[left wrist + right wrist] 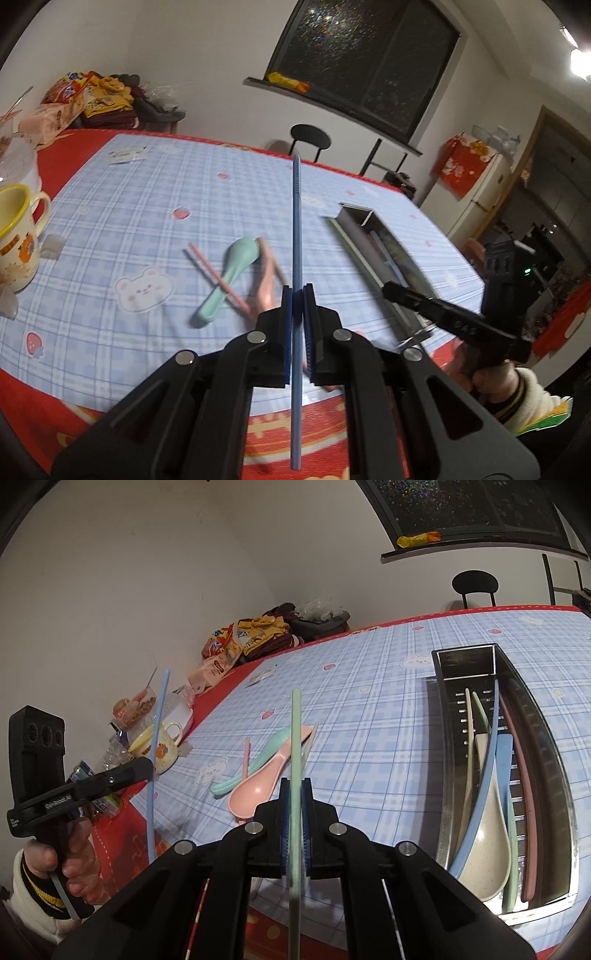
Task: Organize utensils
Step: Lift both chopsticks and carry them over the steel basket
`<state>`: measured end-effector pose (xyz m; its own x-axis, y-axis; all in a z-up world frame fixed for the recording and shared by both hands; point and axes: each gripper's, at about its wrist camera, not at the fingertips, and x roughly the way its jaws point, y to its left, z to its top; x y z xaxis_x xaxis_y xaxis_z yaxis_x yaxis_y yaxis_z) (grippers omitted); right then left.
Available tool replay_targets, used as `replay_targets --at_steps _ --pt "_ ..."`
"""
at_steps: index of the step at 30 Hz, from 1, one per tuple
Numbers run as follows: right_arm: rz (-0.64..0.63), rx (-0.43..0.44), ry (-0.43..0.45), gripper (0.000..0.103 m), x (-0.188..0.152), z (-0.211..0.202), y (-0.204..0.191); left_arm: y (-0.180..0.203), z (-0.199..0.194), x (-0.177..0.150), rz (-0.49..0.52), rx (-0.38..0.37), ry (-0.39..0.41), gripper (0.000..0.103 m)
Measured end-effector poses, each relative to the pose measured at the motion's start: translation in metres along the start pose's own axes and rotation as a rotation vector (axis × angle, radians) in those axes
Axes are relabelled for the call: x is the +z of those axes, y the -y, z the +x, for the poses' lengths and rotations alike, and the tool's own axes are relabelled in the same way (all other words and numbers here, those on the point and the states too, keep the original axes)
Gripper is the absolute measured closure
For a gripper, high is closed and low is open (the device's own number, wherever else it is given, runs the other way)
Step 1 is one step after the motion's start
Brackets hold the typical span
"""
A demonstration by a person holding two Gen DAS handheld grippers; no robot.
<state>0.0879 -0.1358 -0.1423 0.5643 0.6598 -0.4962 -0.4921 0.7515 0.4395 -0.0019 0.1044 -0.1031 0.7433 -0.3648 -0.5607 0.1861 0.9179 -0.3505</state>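
While both grippers are loaded, the metal tray (546, 760) lies to the right of the right gripper (295, 808) and well to the right of the left gripper (297, 317), so the right hand appears the nearer of the two to the drop. The right gripper's jaws are pressed onto a green chopstick (295, 746), which stands up along the fingers and runs down past the grip. The left gripper's jaws pinch a blue chopstick (296, 229) the same way, its long axis in line with the fingers. The tray is long and narrow, and in the right wrist view its length runs roughly parallel to the green chopstick. Inside it already rest a beige spoon (484, 842) and a blue spoon (503, 760), with several chopsticks laid lengthwise beside them. Left of the tray, on the blue plaid cloth (369, 716), a pink spoon (258, 790), a mint spoon (232, 273) and a pink chopstick (214, 275) lie crossed in a loose heap, not yet sorted. Judging by this layout, the coming move calls for swinging the green chopstick rightward over the tray and laying it down along the tray's length. A yellow-rimmed mug (16, 236) stands far left of the tray.
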Motion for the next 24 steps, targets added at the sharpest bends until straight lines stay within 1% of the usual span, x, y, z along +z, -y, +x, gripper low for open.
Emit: replay_targets --at_steps 5,8,10,11,14,20,24 --pt "0.014 -0.007 0.027 0.097 0.006 -0.009 0.004 0.011 -0.002 0.008 -0.009 -0.056 0.009 0.093" --pt "0.039 -0.014 0.055 0.097 0.010 -0.019 0.012 0.021 0.007 0.018 -0.016 -0.089 0.011 0.093" --pt "0.059 -0.027 0.080 0.097 0.014 -0.028 0.019 0.028 0.013 0.023 -0.015 -0.087 0.018 0.093" --pt "0.072 -0.038 0.095 0.097 0.017 -0.033 0.025 0.033 0.018 0.027 -0.010 -0.079 0.021 0.093" --pt "0.119 -0.072 0.133 0.097 0.023 -0.047 0.045 0.043 0.031 0.035 -0.020 -0.114 0.011 0.093" --pt "0.195 -0.142 0.185 0.097 0.033 -0.065 0.085 0.073 0.075 0.052 -0.032 -0.217 -0.042 0.093" --pt "0.225 -0.172 0.191 0.097 0.037 -0.067 0.104 0.099 0.105 0.059 -0.010 -0.277 -0.076 0.093"
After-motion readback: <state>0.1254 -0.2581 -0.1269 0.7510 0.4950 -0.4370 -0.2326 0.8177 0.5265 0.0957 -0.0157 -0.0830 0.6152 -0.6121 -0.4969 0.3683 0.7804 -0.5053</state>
